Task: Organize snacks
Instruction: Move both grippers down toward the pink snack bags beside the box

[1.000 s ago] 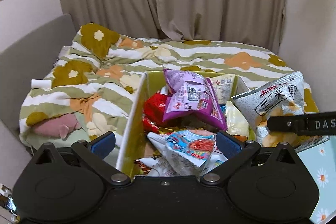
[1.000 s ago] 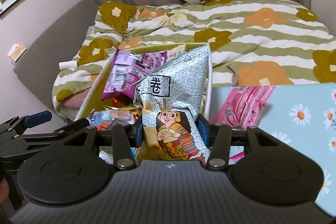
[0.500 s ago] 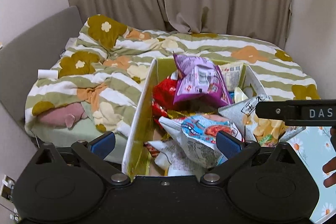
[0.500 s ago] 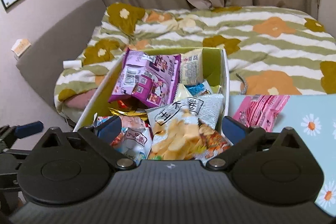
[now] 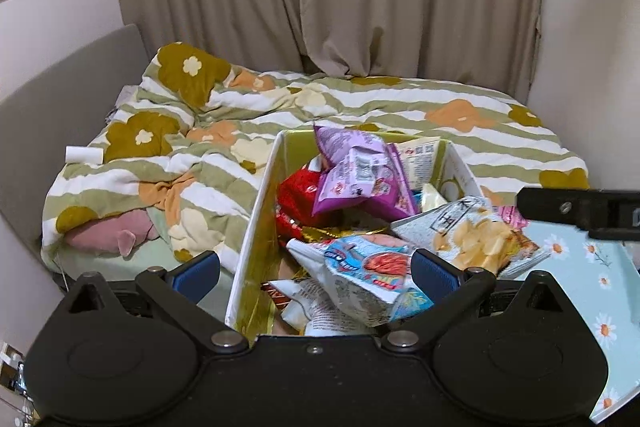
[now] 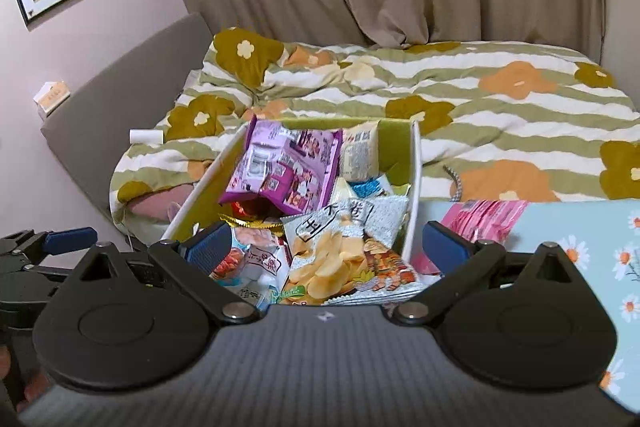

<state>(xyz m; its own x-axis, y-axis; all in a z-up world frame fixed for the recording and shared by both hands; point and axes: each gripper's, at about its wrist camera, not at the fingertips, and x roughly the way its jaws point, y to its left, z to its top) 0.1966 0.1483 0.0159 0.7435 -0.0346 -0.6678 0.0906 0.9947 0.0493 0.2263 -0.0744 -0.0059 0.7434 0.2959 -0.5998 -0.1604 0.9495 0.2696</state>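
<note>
Now the right hand-held gripper [image 6: 326,247] stands wide open just above the near end of the white box [image 6: 416,187], its blue pads clear of everything; its jaws have just been opening, and nothing is pressed between them. Below it lies the grey chip bag [image 6: 348,251], resting tilted on the other snacks at the box's near right corner, its lower edge hanging over the rim. A purple snack packet [image 6: 284,163] sits propped on the pile toward the far end. The left hand-held gripper [image 5: 316,267] is open too, hovering at the box's near left side, gripping nothing. A pink packet [image 6: 484,219] lies outside the box on the daisy-print tabletop [image 6: 580,223]. Beyond the box spreads the bed [image 6: 480,99] with its striped flower quilt.
</note>
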